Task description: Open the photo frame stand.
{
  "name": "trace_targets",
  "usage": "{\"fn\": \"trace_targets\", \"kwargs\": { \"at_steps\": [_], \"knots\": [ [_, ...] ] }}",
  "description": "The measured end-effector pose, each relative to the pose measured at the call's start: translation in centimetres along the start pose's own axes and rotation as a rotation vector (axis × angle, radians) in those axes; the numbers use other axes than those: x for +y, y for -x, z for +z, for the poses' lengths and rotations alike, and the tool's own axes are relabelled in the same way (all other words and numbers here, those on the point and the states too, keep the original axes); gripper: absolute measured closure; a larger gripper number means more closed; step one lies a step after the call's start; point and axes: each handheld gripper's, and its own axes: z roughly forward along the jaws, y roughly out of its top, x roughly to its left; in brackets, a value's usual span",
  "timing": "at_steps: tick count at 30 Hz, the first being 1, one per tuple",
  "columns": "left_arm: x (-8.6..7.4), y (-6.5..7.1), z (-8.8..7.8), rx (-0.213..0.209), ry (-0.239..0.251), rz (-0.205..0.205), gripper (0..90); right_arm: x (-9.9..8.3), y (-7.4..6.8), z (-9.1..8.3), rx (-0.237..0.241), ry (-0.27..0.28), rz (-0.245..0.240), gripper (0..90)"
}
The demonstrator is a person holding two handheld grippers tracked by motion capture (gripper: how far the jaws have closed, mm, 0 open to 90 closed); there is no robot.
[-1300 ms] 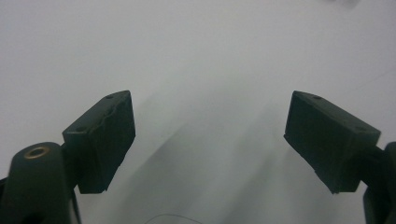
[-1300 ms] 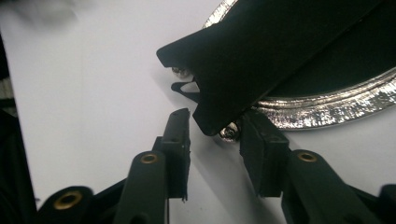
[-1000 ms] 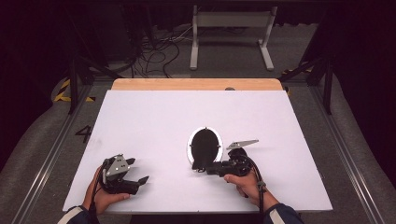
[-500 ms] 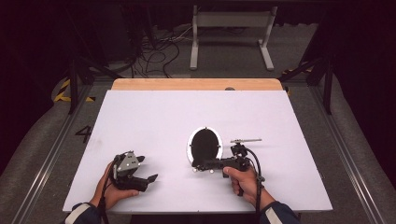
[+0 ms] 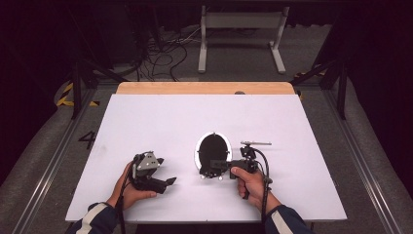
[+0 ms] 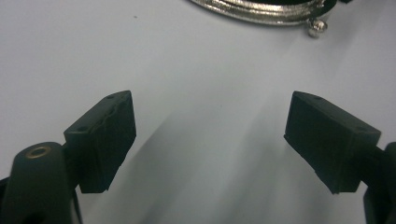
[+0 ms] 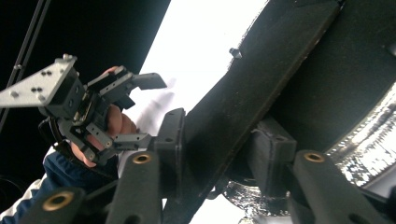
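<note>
Since the earlier frames, the left claw (image 5: 168, 182) is seen shifted rightward across the table (image 5: 160, 122), nearer to the round object, while the right claw (image 5: 210, 165) is seen lower and more level, its grey plate now turned edge-on; its jaws have just been closing on the dark flat piece (image 7: 261, 88) that stands between them.

A white table top is shown in the high view, with a bare wooden strip (image 5: 204, 87) along its far edge. A round object (image 5: 213, 151) with a black middle and a silvery rim is seen lying near the table's front centre, between the two hands. In the right gripper view the right claw (image 7: 219, 158) is seen clamped on the thin dark flat piece at the object's near edge, one pad on each face, with the shiny metal rim (image 7: 369, 126) just beside it.

In the left gripper view the left claw (image 6: 210, 140) is seen held wide apart, nothing between its pads, over bare table, with the silvery rim (image 6: 261, 11) and a small metal knob (image 6: 316, 28) near the top. The left claw is also caught in the right gripper view (image 7: 140, 109), held by a hand (image 7: 114, 128).
</note>
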Motion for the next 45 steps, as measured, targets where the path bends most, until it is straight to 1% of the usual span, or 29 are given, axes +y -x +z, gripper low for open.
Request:
{"fn": "trace_targets", "kwargs": {
  "at_steps": [4, 8, 9, 10, 11, 12, 13, 14, 15, 16, 18, 19, 24, 26, 27, 28, 29, 31, 32, 33, 34, 36, 38, 39, 40, 42, 43, 44, 45],
  "knots": [
    [1.2, -0.4, 1.2, -0.030, 0.009, -0.004, 17.2, 0.1, 0.0, -0.1, 0.009, -0.003, -0.033, 65.1],
    [2.5, -1.2, 2.3, -0.083, 0.024, -0.035, 17.0, 0.1, -0.3, -0.1, 0.018, -0.010, -0.090, 67.4],
    [2.5, -1.2, 2.3, -0.083, 0.024, -0.035, 16.9, 0.2, -0.4, -0.1, 0.024, -0.011, -0.099, 67.7],
    [3.0, -1.5, 2.9, -0.091, 0.034, -0.041, 17.3, 0.2, -0.4, -0.1, 0.026, -0.013, -0.115, 67.7],
    [3.0, -1.5, 2.9, -0.091, 0.034, -0.041, 17.1, 0.2, -0.4, -0.1, 0.026, -0.013, -0.115, 67.7],
    [3.6, -1.9, 3.6, -0.108, 0.025, -0.046, 16.3, 0.2, -0.4, -0.1, 0.032, -0.017, -0.140, 67.8],
    [3.6, -1.9, 3.6, -0.108, 0.025, -0.046, 16.4, 0.2, -0.4, -0.1, 0.035, -0.016, -0.146, 67.9],
    [4.0, -2.2, 3.9, -0.118, 0.036, -0.061, 16.4, 0.2, -0.4, -0.1, 0.038, -0.018, -0.160, 68.0],
    [4.2, -2.3, 4.1, -0.126, 0.035, -0.046, 16.7, 0.2, -0.4, -0.1, 0.037, -0.016, -0.175, 68.1],
    [4.2, -2.3, 4.1, -0.126, 0.035, -0.046, 16.4, 0.2, -0.4, -0.1, 0.037, -0.016, -0.175, 68.1],
    [4.6, -2.4, 4.5, -0.134, 0.020, -0.032, 16.2, 0.2, -0.8, -0.1, 0.032, -0.023, -0.241, 68.4],
    [4.7, -2.5, 4.5, -0.126, 0.017, -0.020, 16.3, 0.2, -1.0, -0.1, 0.034, -0.026, -0.280, 68.9],
    [5.2, -2.5, 4.9, -0.172, 0.030, -0.020, 17.3, 0.1, -1.4, -0.2, 0.047, -0.033, -0.371, 70.9],
    [5.3, -2.5, 5.2, -0.201, 0.031, -0.020, 17.8, 0.1, -1.5, -0.2, 0.050, -0.035, -0.400, 71.6],
    [5.4, -2.6, 5.3, -0.216, 0.029, -0.020, 17.7, 0.1, -1.6, -0.3, 0.049, -0.040, -0.409, 71.7],
    [5.4, -2.7, 5.5, -0.251, 0.038, -0.033, 18.0, 0.1, -1.6, -0.3, 0.052, -0.040, -0.417, 72.1],
    [5.4, -2.8, 5.6, -0.263, 0.041, -0.029, 18.6, 0.1, -1.6, -0.3, 0.055, -0.043, -0.420, 72.3],
    [5.4, -2.9, 5.9, -0.275, 0.035, -0.046, 19.1, 0.1, -1.6, -0.3, 0.058, -0.044, -0.421, 72.5],
    [5.5, -3.1, 6.0, -0.289, 0.034, -0.041, 19.5, 0.1, -1.6, -0.3, 0.061, -0.044, -0.422, 72.6],
    [5.5, -3.0, 6.1, -0.296, 0.036, -0.071, 20.4, 0.1, -1.6, -0.4, 0.063, -0.045, -0.426, 72.8],
    [5.5, -3.0, 6.1, -0.296, 0.040, -0.074, 21.3, 0.1, -1.6, -0.4, 0.065, -0.046, -0.434, 72.9],
    [5.7, -3.1, 6.1, -0.309, 0.049, -0.060, 23.7, 0.1, -1.8, -0.4, 0.064, -0.049, -0.446, 72.9],
    [5.8, -3.0, 6.1, -0.306, 0.050, -0.063, 29.0, 0.1, -1.9, -0.4, 0.059, -0.050, -0.454, 73.0],
    [5.8, -2.9, 6.0, -0.321, 0.060, -0.080, 29.0, 0.1, -1.9, -0.4, 0.059, -0.050, -0.454, 73.0],
    [5.9, -2.9, 5.8, -0.322, 0.065, -0.079, 35.0, 0.0, -2.0, -0.4, 0.058, -0.049, -0.457, 73.0],
    [6.0, -2.9, 5.6, -0.326, 0.074, -0.065, 40.3, 0.0, -2.1, -0.4, 0.055, -0.050, -0.465, 72.9],
    [6.1, -2.8, 5.4, -0.337, 0.081, -0.077, 39.7, 0.1, -2.1, -0.4, 0.052, -0.052, -0.470, 73.0],
    [6.1, -2.8, 5.2, -0.354, 0.091, -0.075, 35.1, 0.1, -2.2, -0.5, 0.049, -0.055, -0.483, 73.8],
    [6.2, -2.7, 5.0, -0.342, 0.096, -0.071, 35.6, 0.1, -2.3, -0.5, 0.045, -0.056, -0.487, 74.3]
  ]
}}
